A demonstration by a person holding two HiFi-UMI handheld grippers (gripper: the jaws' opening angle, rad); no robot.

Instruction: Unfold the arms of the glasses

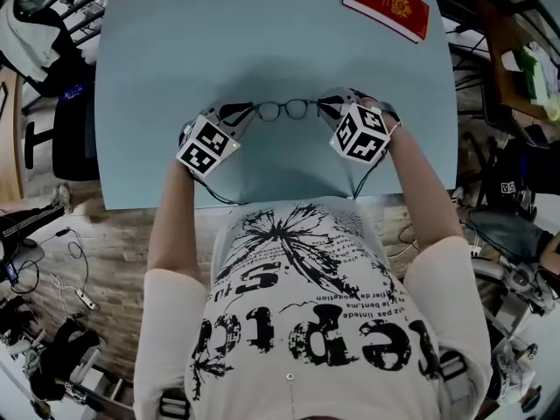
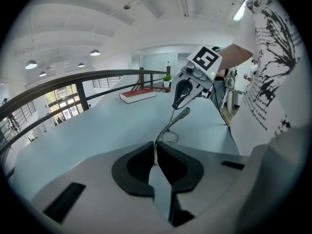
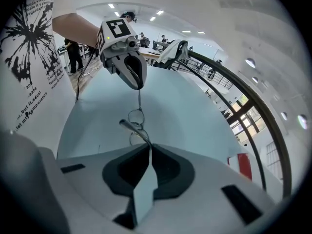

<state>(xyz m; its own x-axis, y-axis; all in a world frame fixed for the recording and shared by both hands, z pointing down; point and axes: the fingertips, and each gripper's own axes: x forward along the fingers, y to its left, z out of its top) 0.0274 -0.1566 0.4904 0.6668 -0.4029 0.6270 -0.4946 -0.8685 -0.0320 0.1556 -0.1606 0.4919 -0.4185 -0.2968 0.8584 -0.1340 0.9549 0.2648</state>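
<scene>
I hold the glasses (image 1: 284,109) over the pale blue table (image 1: 157,51) in front of my chest, my left gripper (image 1: 248,109) and right gripper (image 1: 325,105) each clamped on one end of the frame, so neither end twists when an arm swings out

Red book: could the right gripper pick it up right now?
Probably not yet: the right gripper is shut on the glasses, shared with the left gripper. Otherwise the way to the red book looks free.

Red book (image 1: 386,3) cropped at top; glasses (image 1: 286,109) ends hidden between jaws.
</scene>
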